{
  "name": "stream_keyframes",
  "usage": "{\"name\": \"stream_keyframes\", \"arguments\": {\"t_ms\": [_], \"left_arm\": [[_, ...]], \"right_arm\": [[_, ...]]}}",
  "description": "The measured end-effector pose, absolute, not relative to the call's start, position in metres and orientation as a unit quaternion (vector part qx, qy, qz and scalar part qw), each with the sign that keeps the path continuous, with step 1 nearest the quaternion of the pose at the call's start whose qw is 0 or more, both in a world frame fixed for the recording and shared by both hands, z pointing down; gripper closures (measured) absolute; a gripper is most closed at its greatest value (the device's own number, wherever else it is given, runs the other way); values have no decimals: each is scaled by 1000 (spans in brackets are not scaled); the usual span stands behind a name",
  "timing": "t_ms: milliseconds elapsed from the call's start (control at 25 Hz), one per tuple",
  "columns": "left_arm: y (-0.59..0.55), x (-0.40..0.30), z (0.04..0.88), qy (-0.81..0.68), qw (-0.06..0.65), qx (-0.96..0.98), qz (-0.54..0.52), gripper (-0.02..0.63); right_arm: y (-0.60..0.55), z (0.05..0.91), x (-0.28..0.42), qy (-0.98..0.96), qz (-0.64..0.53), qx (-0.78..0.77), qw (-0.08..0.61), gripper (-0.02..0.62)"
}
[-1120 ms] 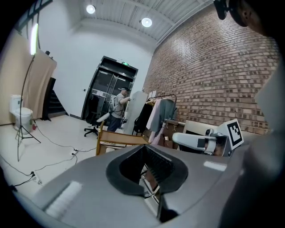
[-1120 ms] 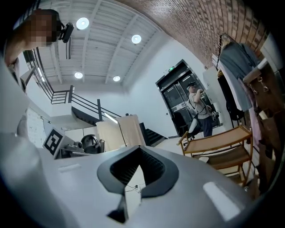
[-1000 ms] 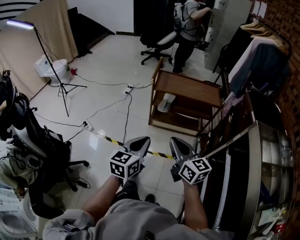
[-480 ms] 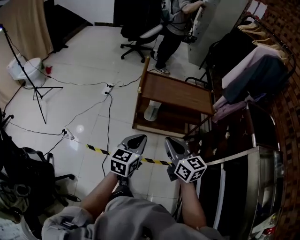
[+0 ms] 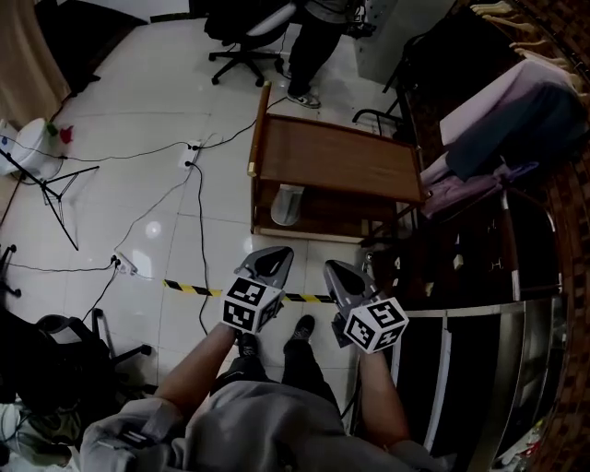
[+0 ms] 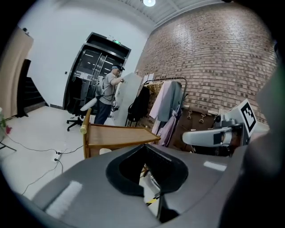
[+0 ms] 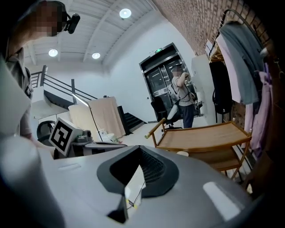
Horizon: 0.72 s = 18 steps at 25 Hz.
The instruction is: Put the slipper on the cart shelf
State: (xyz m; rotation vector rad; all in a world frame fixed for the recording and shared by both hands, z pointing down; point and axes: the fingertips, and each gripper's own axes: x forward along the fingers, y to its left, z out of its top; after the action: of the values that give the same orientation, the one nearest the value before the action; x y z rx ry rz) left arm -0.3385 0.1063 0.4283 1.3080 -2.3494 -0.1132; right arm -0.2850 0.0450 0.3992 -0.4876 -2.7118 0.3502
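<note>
A wooden cart [image 5: 336,159] stands on the white floor ahead of me. A pale slipper [image 5: 288,204] lies on its lower shelf, at the left end. My left gripper [image 5: 273,259] and right gripper [image 5: 336,274] hang side by side in front of my body, short of the cart, both shut with nothing in them. In the left gripper view the cart [image 6: 116,134] shows past the shut jaws, with the slipper [image 6: 105,151] under its top. The right gripper view shows the cart [image 7: 202,136] and the slipper [image 7: 182,153] too.
A person [image 5: 318,32] stands behind the cart beside an office chair [image 5: 241,28]. Clothes [image 5: 502,106] hang on a rack at the right above a dark cabinet [image 5: 470,350]. Cables [image 5: 184,175], a power strip and yellow-black tape [image 5: 189,289] cross the floor at the left.
The view has advanced toward the cart, which now sits nearer and lower in the head view. Both grippers stay shut, side by side, in the same pose.
</note>
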Motion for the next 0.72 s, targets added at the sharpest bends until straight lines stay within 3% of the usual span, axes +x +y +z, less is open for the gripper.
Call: {"name": "stream_keyframes", "arguments": {"t_ms": [360,720], "left_arm": [[36,-415,498,-881,236,410,-9,598],[18,-479,617,-875,320,362,15,591]], "right_arm": [[-44,472,-351,-949,103,-209,213,595],[-55,541,-394,-930,116,-233,261,595]]}}
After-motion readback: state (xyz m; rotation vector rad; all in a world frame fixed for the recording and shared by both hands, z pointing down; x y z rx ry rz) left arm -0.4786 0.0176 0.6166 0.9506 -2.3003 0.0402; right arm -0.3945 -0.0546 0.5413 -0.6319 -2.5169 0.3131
